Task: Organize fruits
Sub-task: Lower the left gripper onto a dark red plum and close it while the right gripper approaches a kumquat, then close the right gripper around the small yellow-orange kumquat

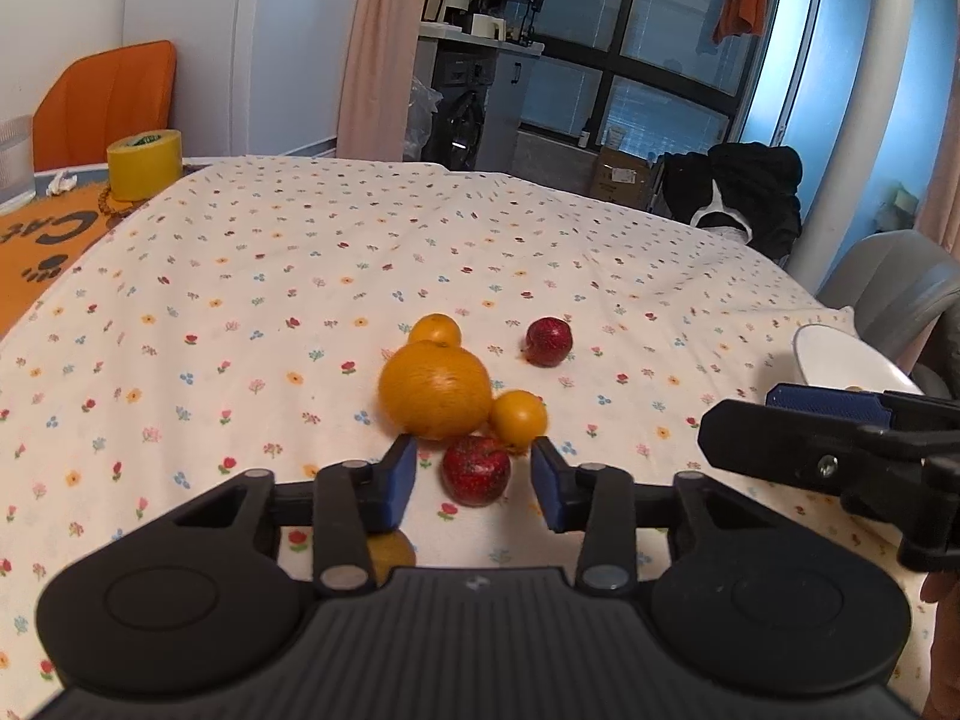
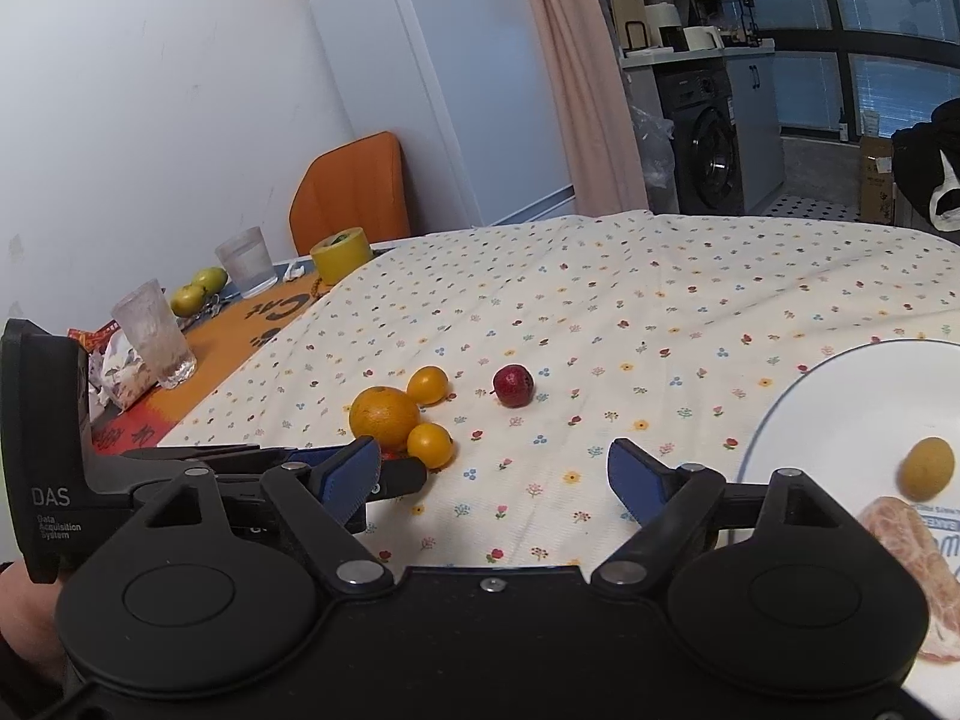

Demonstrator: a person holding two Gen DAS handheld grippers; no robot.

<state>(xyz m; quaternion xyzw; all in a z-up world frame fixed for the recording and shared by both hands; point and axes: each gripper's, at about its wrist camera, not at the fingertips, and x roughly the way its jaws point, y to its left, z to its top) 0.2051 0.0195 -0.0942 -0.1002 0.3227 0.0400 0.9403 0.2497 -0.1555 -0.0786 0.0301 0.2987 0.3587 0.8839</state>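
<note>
My left gripper (image 1: 474, 483) is open low over the flowered tablecloth, and a small red fruit (image 1: 476, 470) lies between its blue pads with a gap on each side. Just beyond sit a large orange (image 1: 435, 390) and two small oranges (image 1: 519, 417) (image 1: 435, 330). A second red fruit (image 1: 549, 341) lies farther back on the right. A yellowish fruit (image 1: 393, 552) shows under the left finger. My right gripper (image 2: 495, 480) is open over bare cloth, with nothing between its fingers. Beside it, the white plate (image 2: 780, 408) holds a small yellow-green fruit (image 2: 928, 468) and a peeled orange piece (image 2: 918, 570).
At the table's left edge on an orange mat stand a yellow tape roll (image 1: 144, 163), two glasses (image 2: 155, 336) (image 2: 246, 261), green fruits (image 2: 198, 294) and crumpled wrappers. An orange chair (image 2: 348, 192) is behind them; a grey chair (image 1: 894, 276) is at the right.
</note>
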